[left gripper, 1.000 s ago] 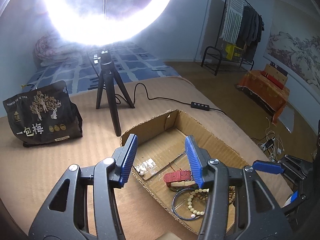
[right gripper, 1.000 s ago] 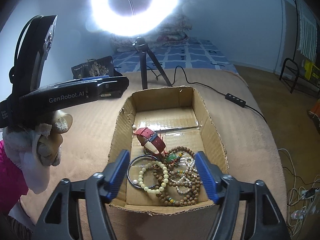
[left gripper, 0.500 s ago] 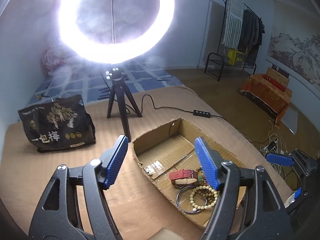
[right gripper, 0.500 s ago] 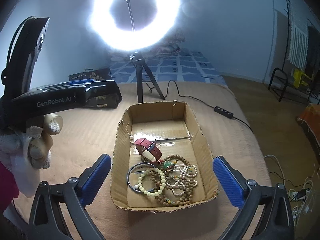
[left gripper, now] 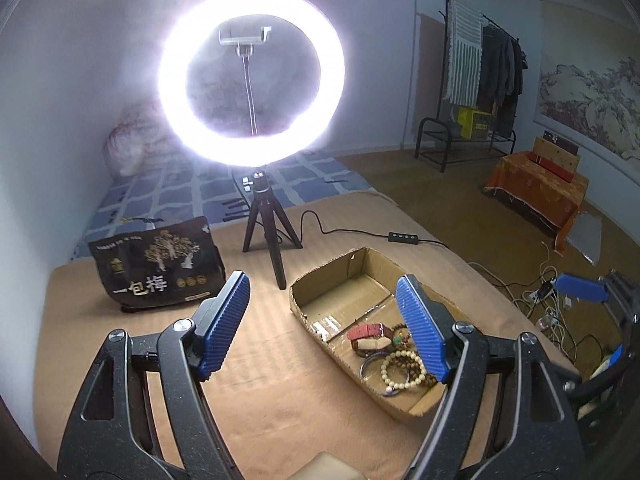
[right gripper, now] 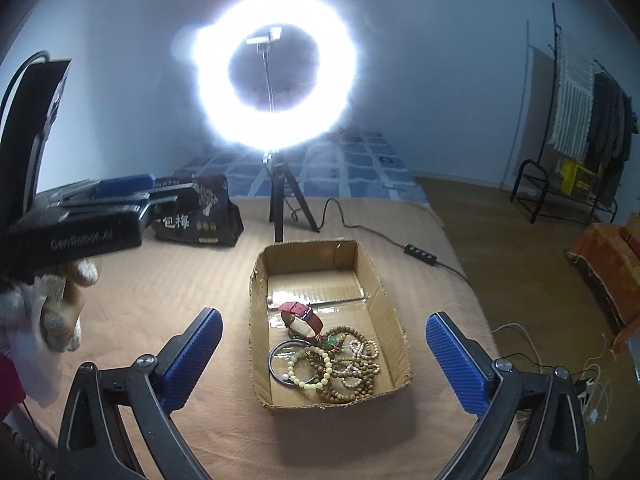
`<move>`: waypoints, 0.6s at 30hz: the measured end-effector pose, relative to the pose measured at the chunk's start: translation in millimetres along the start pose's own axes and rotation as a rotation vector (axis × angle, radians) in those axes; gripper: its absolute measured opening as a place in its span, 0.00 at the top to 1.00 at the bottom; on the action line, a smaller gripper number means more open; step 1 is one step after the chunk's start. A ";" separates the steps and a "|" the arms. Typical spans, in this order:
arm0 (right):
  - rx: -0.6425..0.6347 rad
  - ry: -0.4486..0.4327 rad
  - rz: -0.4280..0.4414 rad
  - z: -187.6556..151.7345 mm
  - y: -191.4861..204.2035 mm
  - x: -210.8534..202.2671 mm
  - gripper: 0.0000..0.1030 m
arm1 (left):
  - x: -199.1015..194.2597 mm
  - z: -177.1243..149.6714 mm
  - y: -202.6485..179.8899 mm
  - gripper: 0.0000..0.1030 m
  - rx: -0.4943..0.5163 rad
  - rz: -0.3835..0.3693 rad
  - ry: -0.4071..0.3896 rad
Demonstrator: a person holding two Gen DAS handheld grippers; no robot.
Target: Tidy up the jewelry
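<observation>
Overhead, a glowing ring light (right gripper: 274, 84) on its tripod dominates the tan-covered bed (right gripper: 160, 300), where an open cardboard box (right gripper: 394, 320) holds the jewelry: a red-strapped watch (right gripper: 300, 316), a dark bangle (right gripper: 276, 360) and tangled bead bracelets (right gripper: 344, 368) heaped at its near end. Both the left tool (left gripper: 324, 328) and right tool (right gripper: 324, 364) hang wide apart, gripping nothing.

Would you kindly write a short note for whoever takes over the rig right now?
Left tool: open, empty.
Right tool: wide open, empty, above the cardboard box.
Jewelry: red-strap watch, dark bangle, pale bead bracelet and wooden beads lie tangled at the box's near end.
Done: everything is in the box.
Left: untangle and arrange the pieces.
</observation>
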State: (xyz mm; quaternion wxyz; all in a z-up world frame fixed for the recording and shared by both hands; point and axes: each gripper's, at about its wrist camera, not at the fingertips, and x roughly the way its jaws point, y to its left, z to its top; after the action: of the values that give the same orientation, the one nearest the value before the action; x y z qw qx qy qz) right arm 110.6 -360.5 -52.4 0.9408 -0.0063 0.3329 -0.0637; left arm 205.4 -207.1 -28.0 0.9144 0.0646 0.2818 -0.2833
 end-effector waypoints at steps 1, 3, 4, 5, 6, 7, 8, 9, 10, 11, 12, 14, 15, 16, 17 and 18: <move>0.003 -0.005 -0.009 0.6 1.9 -5.4 0.00 | -6.4 -0.3 -0.7 0.24 0.001 0.000 -0.003; 0.003 -0.015 -0.031 2.5 5.8 -19.4 0.00 | -24.2 -1.2 -1.8 0.24 -0.003 0.000 -0.009; 0.000 -0.020 -0.039 3.3 7.8 -25.7 0.00 | -29.9 -1.5 -2.2 0.24 -0.006 -0.003 -0.011; -0.005 -0.028 -0.046 3.8 11.1 -33.8 0.00 | -38.2 -2.3 -2.6 0.24 -0.011 -0.006 -0.014; -0.011 -0.034 -0.050 3.9 13.3 -39.7 0.00 | -46.0 -3.3 -3.3 0.23 -0.012 -0.006 -0.016; -0.018 -0.042 -0.059 3.9 16.8 -47.3 0.00 | -50.9 -4.3 -3.3 0.23 -0.009 -0.005 -0.018; -0.022 -0.049 -0.067 3.8 19.2 -53.1 0.00 | -58.3 -6.4 -4.3 0.21 -0.004 -0.001 -0.022; -0.026 -0.058 -0.076 3.7 22.4 -60.7 0.00 | -65.6 -8.5 -5.3 0.19 0.002 0.003 -0.026; -0.029 -0.068 -0.082 3.3 25.0 -67.6 0.00 | -72.8 -10.9 -6.1 0.18 0.006 0.007 -0.031; -0.031 -0.078 -0.084 2.6 27.4 -74.5 0.00 | -79.0 -12.7 -6.4 0.17 0.007 0.011 -0.034; -0.033 -0.085 -0.085 2.4 29.2 -79.5 0.00 | -86.1 -15.3 -6.5 0.17 0.005 0.014 -0.035; -0.029 -0.102 -0.091 0.7 33.6 -91.2 0.00 | -96.3 -19.6 -6.4 0.17 -0.004 0.014 -0.038; -0.025 -0.109 -0.092 -0.4 35.8 -96.2 0.00 | -102.2 -22.1 -6.2 0.16 -0.010 0.013 -0.039; -0.020 -0.115 -0.094 -1.3 36.7 -99.4 0.00 | -105.0 -24.1 -6.1 0.15 -0.013 0.014 -0.040; -0.010 -0.121 -0.095 -3.0 38.3 -103.2 0.00 | -110.1 -26.8 -5.8 0.11 -0.018 0.016 -0.046; 0.000 -0.126 -0.092 -4.5 39.2 -105.3 0.00 | -115.0 -29.3 -5.6 0.07 -0.019 0.020 -0.056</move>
State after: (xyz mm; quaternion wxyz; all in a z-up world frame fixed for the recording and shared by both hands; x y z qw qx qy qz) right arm 31.2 -308.4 7.8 0.9559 -0.0256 0.2724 -0.1065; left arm 110.0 -148.2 11.3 0.9254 0.0507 0.2580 -0.2731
